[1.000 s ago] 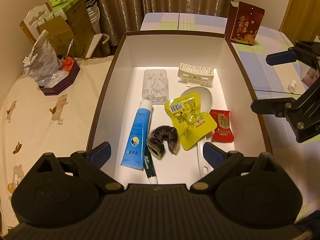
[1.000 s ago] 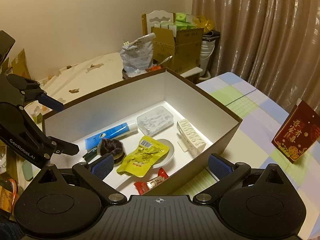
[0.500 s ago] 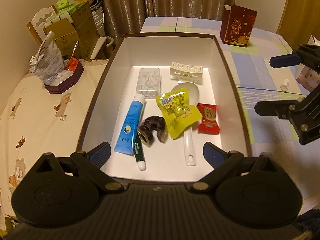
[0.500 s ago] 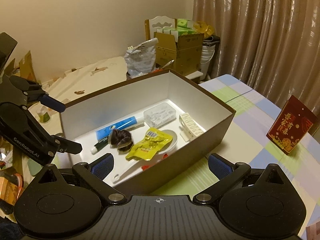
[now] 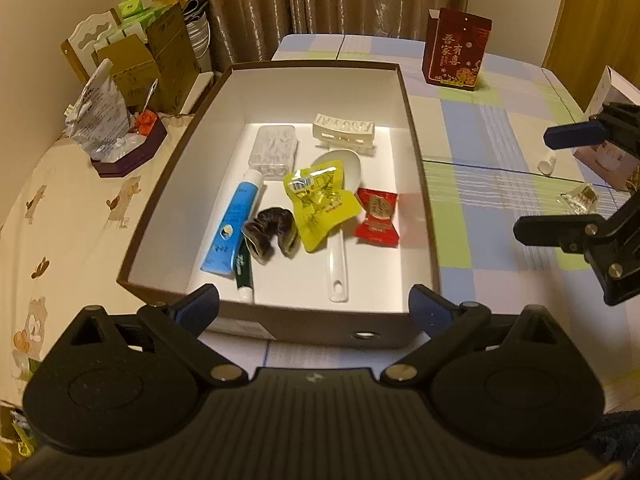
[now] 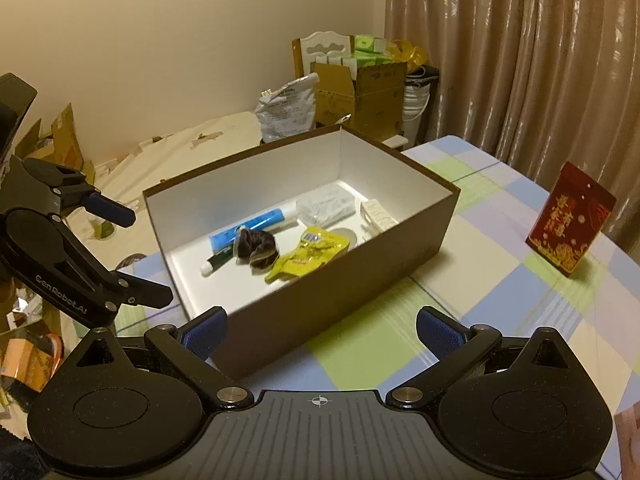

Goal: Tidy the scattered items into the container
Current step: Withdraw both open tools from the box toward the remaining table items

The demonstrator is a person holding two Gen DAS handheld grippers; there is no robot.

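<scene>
Both tongs have drawn back from the box (image 5: 416, 152) since a second ago: its near wall now shows in the left view, and in the right view the whole box sits further off on the checked bench (image 6: 500, 264).

Inside the box, all on the white floor, lie a blue tube (image 5: 236, 222) beside a dark green tube (image 5: 243, 270), a dark scrunchie (image 5: 272, 236), a yellow snack pouch (image 5: 320, 204) draped over a white spoon (image 5: 338, 264), a red sachet (image 5: 377, 216), a clear lidded case (image 5: 274, 152) and a white rack (image 5: 345, 132).

Out on the bench to the right, a small clear packet (image 5: 580, 197) and a little white piece (image 5: 547, 165) lie loose, well apart from the box. Both look light; the packet is probably crinkly and slippery, best pinched across its flat middle or sealed edge. The white piece is too small to judge. A red gift box (image 6: 570, 222) stands upright near the bench's far side.

The left tongs (image 5: 314, 304) and right tongs (image 6: 322, 330) both stand wide apart and hold nothing.
</scene>
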